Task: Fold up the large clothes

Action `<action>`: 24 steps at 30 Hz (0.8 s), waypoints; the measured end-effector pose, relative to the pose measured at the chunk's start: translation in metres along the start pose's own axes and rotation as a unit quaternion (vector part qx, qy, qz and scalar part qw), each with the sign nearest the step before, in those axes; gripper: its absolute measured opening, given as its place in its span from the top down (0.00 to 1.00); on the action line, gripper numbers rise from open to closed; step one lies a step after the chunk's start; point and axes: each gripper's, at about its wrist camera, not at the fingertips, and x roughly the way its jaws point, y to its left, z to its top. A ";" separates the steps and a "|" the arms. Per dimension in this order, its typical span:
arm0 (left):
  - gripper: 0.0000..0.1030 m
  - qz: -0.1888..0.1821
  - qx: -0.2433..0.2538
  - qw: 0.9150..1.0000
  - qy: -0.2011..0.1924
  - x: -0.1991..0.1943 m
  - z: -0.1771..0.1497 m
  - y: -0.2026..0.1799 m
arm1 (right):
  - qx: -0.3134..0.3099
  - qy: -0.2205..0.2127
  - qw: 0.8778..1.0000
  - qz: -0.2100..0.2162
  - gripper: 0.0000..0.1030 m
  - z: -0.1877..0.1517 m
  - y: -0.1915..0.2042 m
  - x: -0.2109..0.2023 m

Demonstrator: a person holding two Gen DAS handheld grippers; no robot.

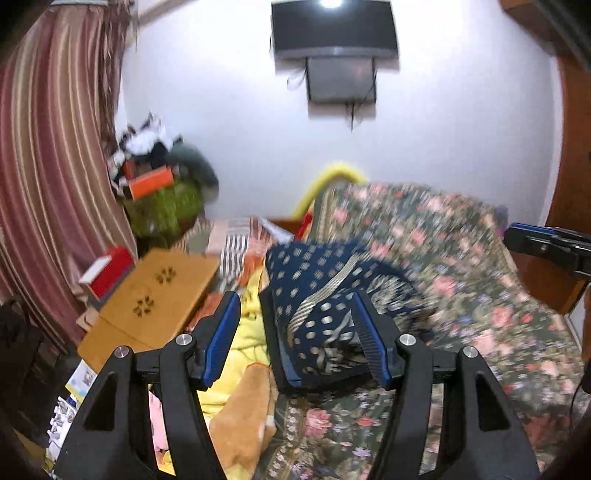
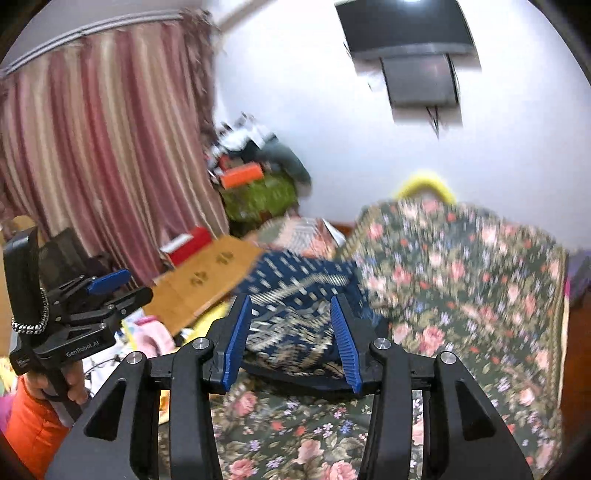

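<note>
A folded navy cloth with gold dots and stripes (image 1: 325, 295) lies on the floral bed cover (image 1: 461, 266). My left gripper (image 1: 295, 314) is open just short of it, its right finger (image 1: 369, 343) over the cloth's near edge. In the right wrist view the navy cloth (image 2: 295, 310) lies ahead between the open fingers of my right gripper (image 2: 291, 325). The left gripper (image 2: 110, 288) shows there at the left, held in a hand. The right gripper's tip (image 1: 546, 243) shows at the right edge of the left wrist view.
A wooden lap table (image 1: 155, 302) with a red box (image 1: 107, 273) sits left of the cloth. Yellow and tan bedding (image 1: 236, 387) lies beside the bed cover. A striped curtain (image 1: 51, 166) hangs at left. A cluttered pile (image 1: 166, 184) stands by the wall, a wall TV (image 1: 332, 29) above.
</note>
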 end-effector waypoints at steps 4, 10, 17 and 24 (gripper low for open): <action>0.40 -0.021 -0.019 0.998 -0.056 -0.067 0.006 -0.008 | -0.026 -0.060 0.998 0.006 0.60 -0.002 0.029 -0.061; 0.40 -0.051 -0.044 0.988 -0.138 -0.150 0.006 -0.029 | -0.049 -0.124 0.991 -0.001 0.55 -0.020 0.064 -0.123; 0.15 -0.034 -0.040 0.977 -0.204 -0.211 -0.018 -0.058 | -0.059 -0.164 0.984 -0.036 0.29 -0.041 0.086 -0.162; 0.01 -0.022 -0.058 0.974 -0.218 -0.238 -0.040 -0.070 | -0.040 -0.179 0.981 -0.064 0.15 -0.052 0.086 -0.169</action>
